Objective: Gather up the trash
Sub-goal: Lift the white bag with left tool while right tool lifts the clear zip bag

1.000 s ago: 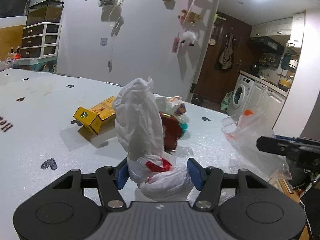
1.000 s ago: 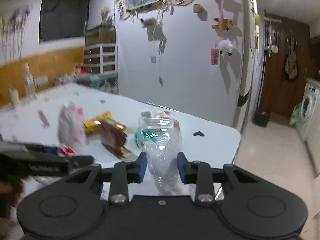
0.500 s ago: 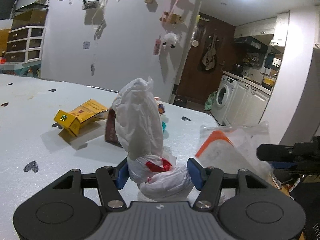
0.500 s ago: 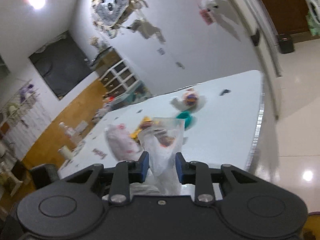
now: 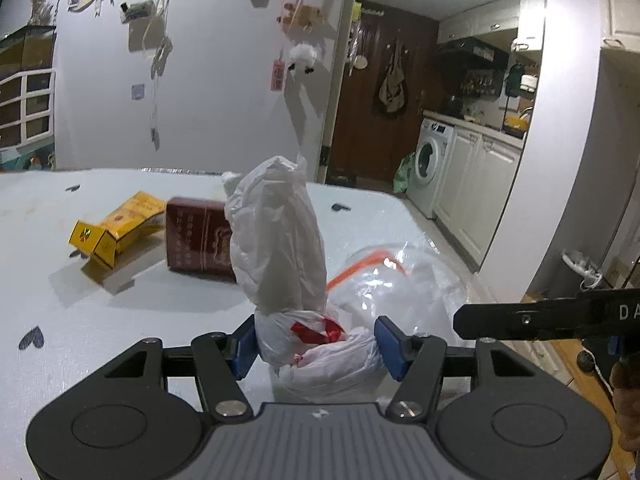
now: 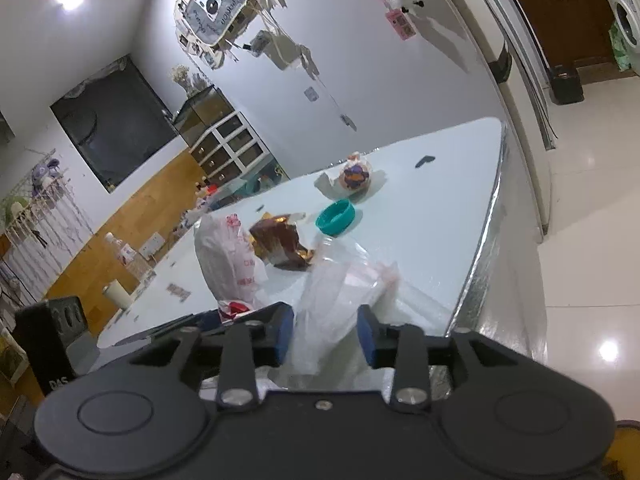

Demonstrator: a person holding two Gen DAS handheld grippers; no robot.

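Box [image 5: 116, 229] left of carton [image 5: 198, 236]

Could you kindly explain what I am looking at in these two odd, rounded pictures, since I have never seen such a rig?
A person holds a two-finger gripper in each hand; each picture comes from a fisheye camera on one.

The left gripper clamps a knotted white plastic bag. The right gripper, whose jaws have just been opening, has a clear plastic bag between its fingers.

On the white table lie a yellow box, a dark red packet, a teal lid and a small wrapped snack.
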